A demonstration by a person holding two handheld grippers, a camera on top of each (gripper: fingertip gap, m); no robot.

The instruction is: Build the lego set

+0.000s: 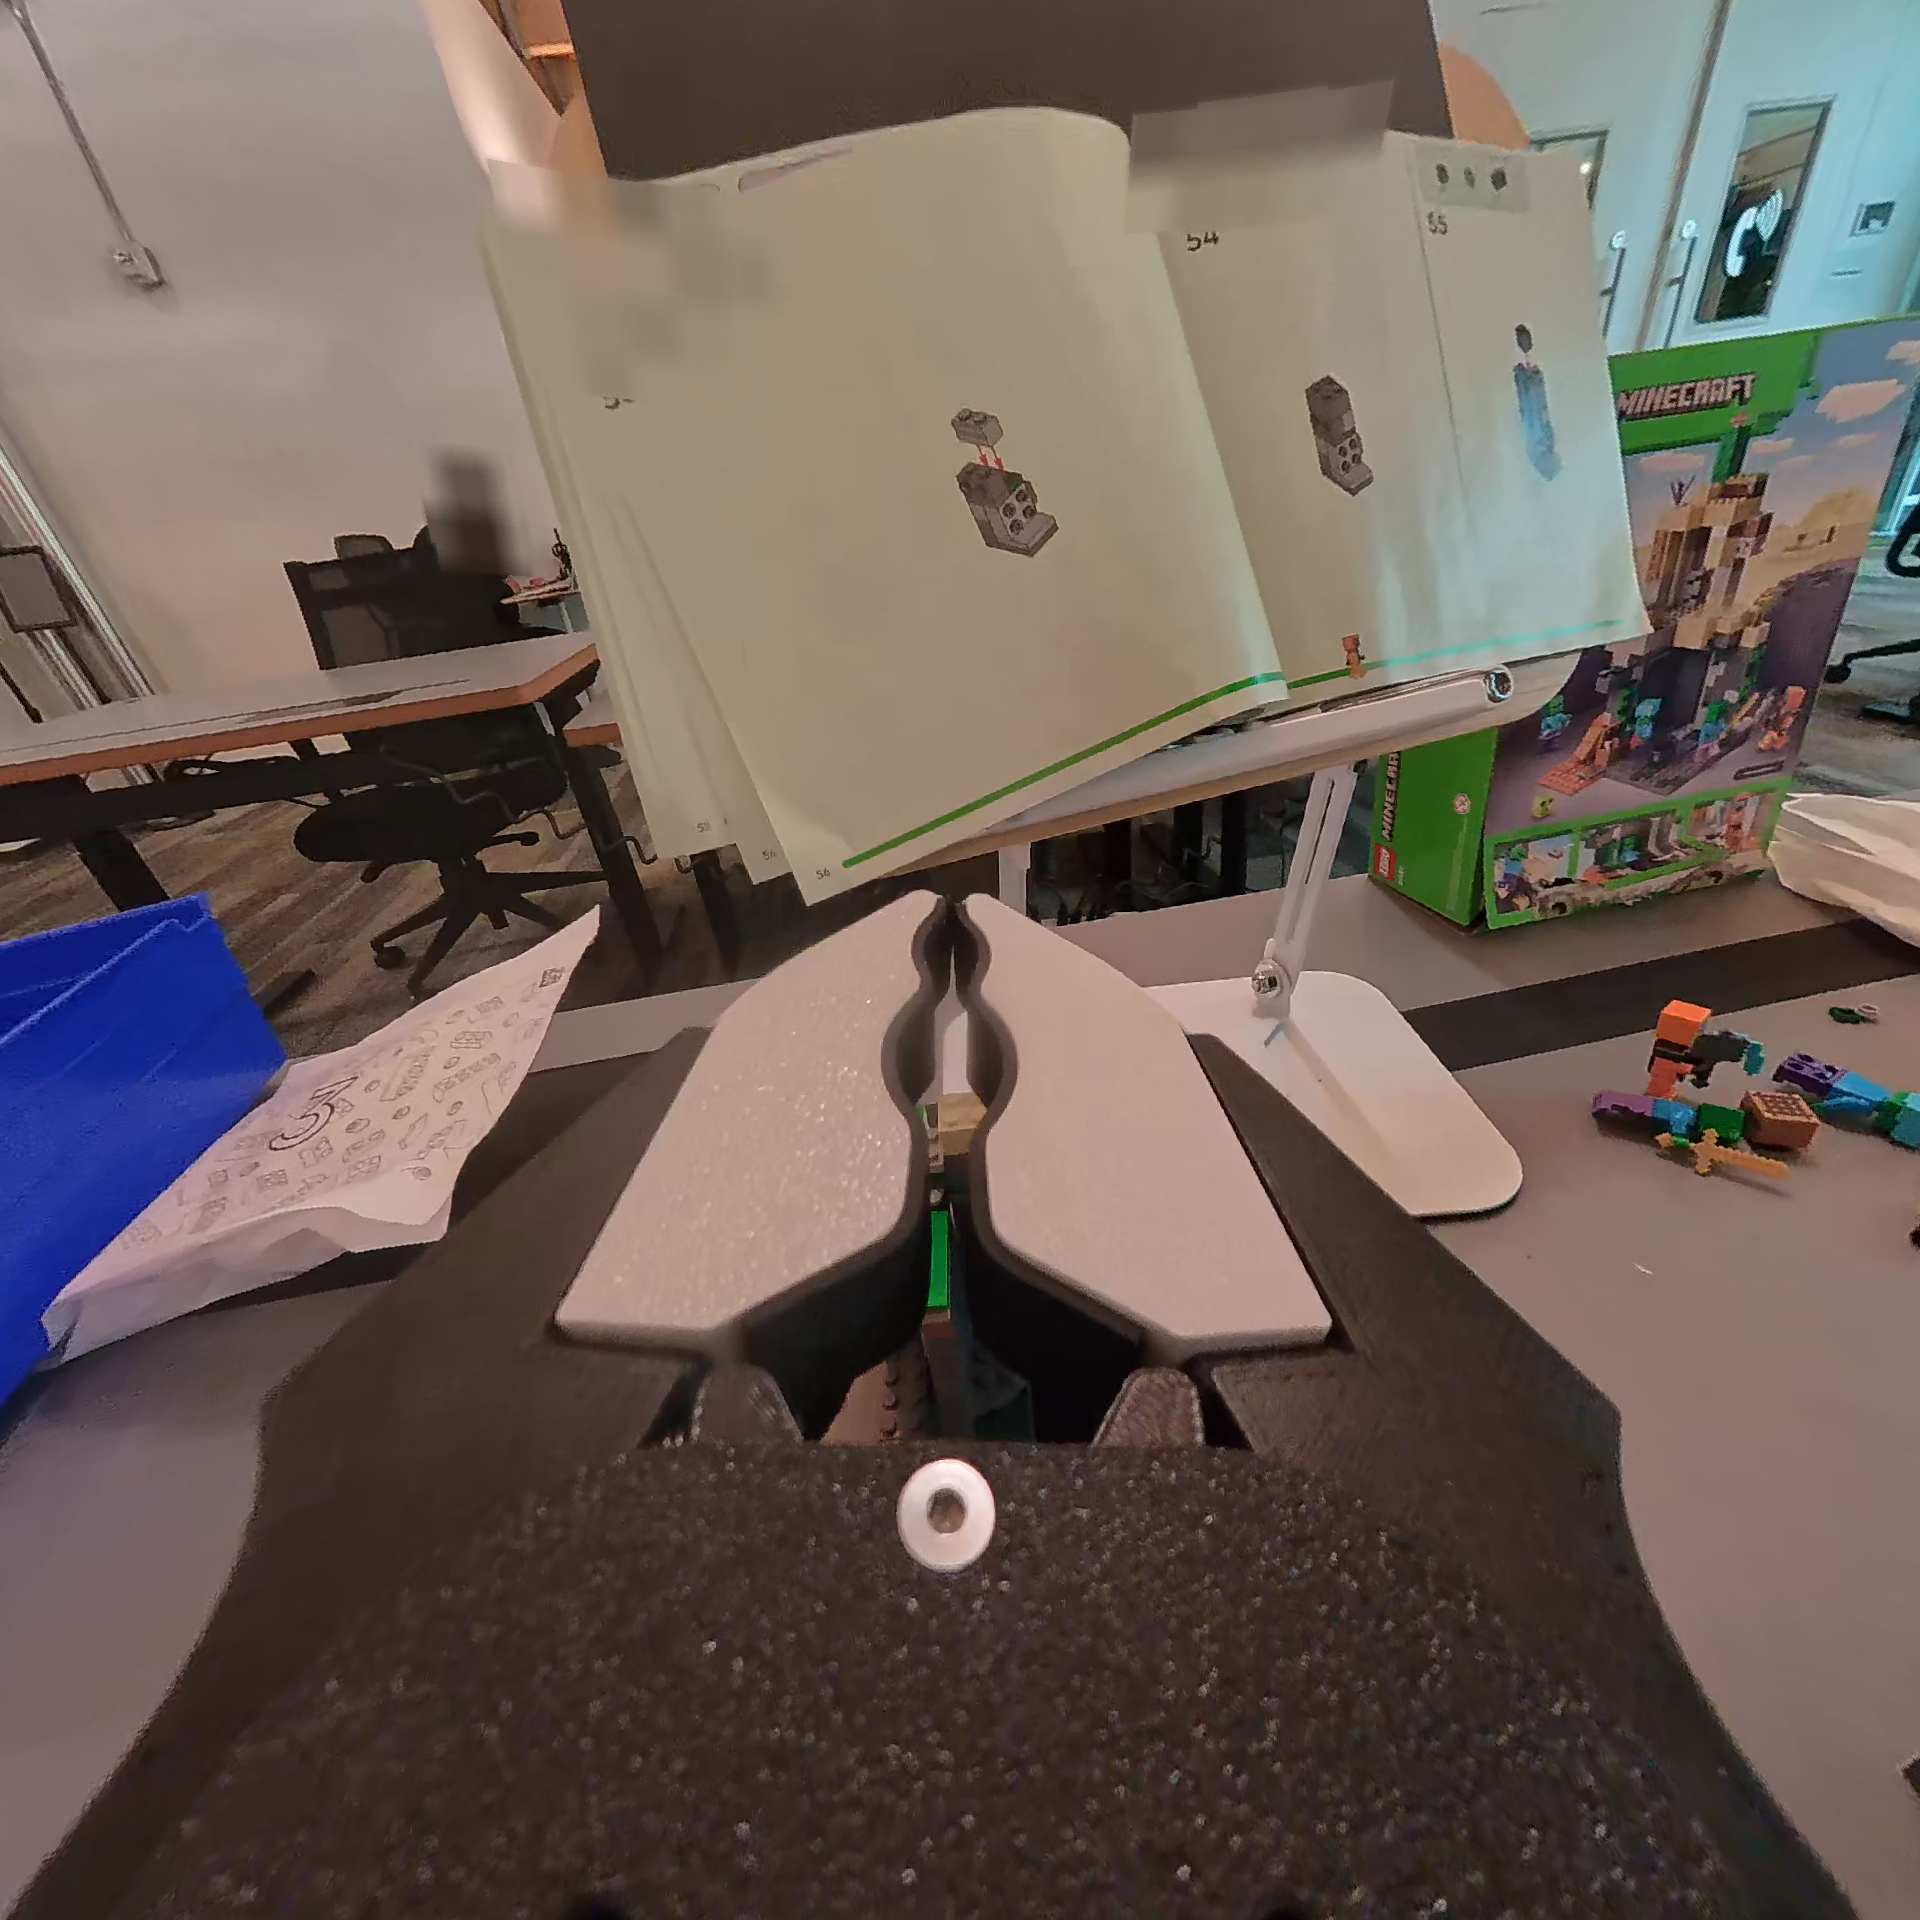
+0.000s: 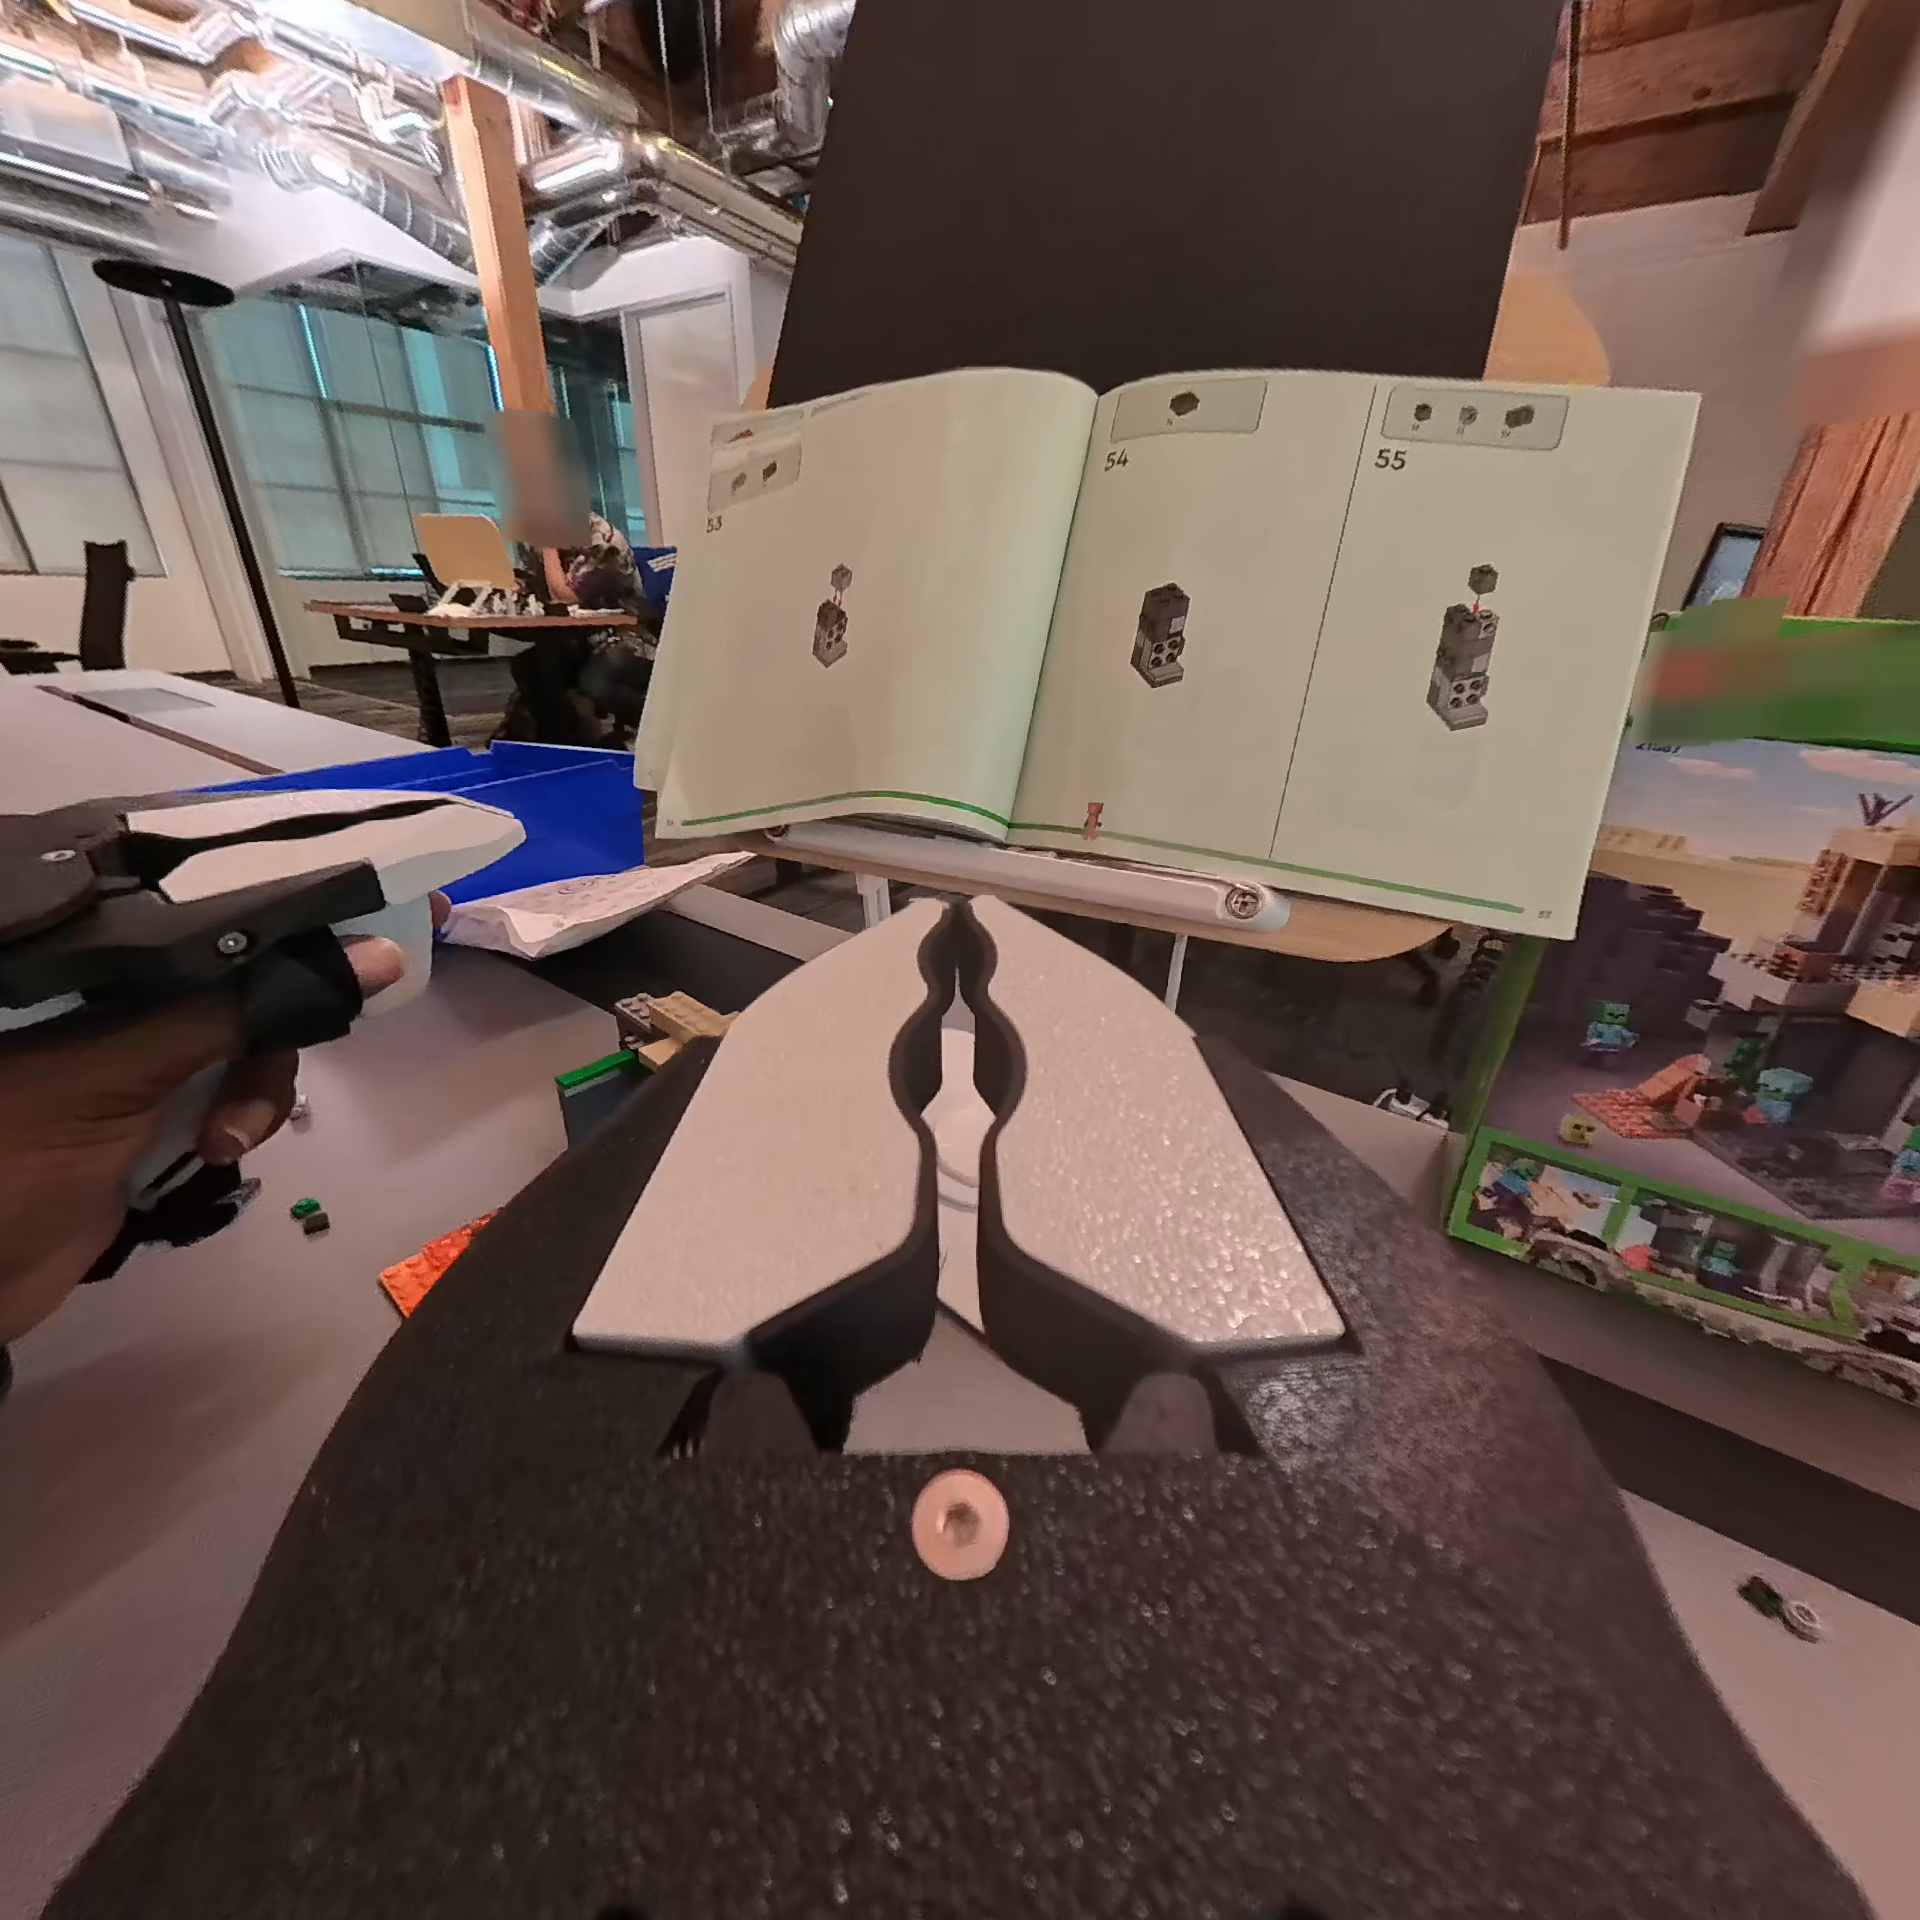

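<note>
Landmark: the white book stand point(image 1: 1340, 1049) on the grey desk point(image 1: 1662, 1299).

Left gripper point(image 1: 954, 920): fingers closed tip to tip, nothing clamped at the tips; raised just before the stand, partly over the build; seen side-on in the right wrist view point(image 2: 312, 852), held by a hand point(image 2: 135, 1101).

Right gripper point(image 2: 956, 914): fingers likewise closed and empty, just before the stand's base.

Partial build point(image 2: 644, 1039): tan, grey and green bricks, just left of the stand's base, mostly hidden behind the fingers; an orange plate point(image 2: 436, 1273) and a few loose small pieces point(image 2: 310, 1214) nearer, on the left.

Minifigures and small blocks point(image 1: 1756, 1091): finished, right of the stand.

Instruction booklet point(image 2: 1143, 644): open on the stand at a small grey column, apparently mid-set; much seemingly remains.

Paper parts bag point(image 1: 343, 1122): left of the stand, torn, looks emptied.

Blue bin point(image 1: 114, 1049): farther left; contents not visible.

Set box point(image 1: 1683, 644): right of and behind the stand, upright; contents unseen.
</note>
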